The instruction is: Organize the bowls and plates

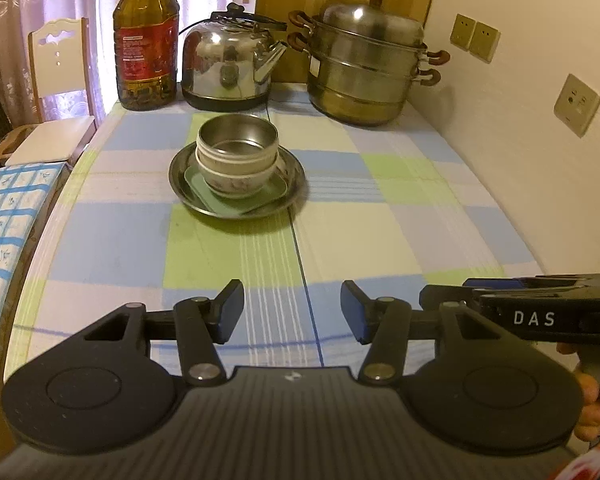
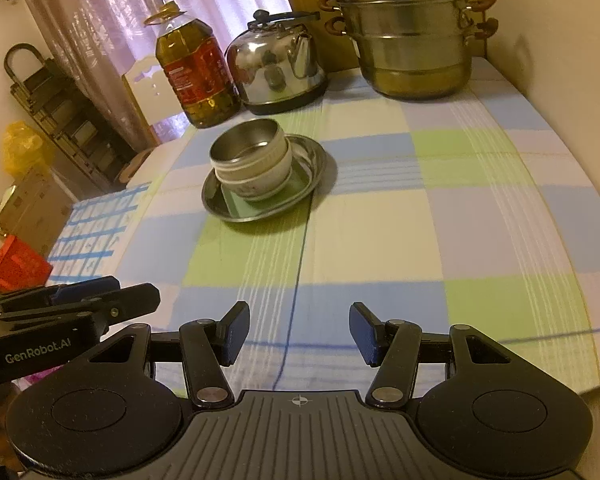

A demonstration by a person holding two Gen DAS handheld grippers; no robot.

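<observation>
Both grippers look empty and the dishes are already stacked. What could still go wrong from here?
1. The bowls sit nested on a green tray inside the steel plate; a bump could topple the stack.
2. The kettle and oil bottle stand close behind; a far reach might knock them.
3. The left gripper and right gripper are side by side and could clash.

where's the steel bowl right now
The steel bowl tops the stacked bowls on the round metal plate, mid-table in both wrist views, just in front of the kettle and oil bottle.
</observation>
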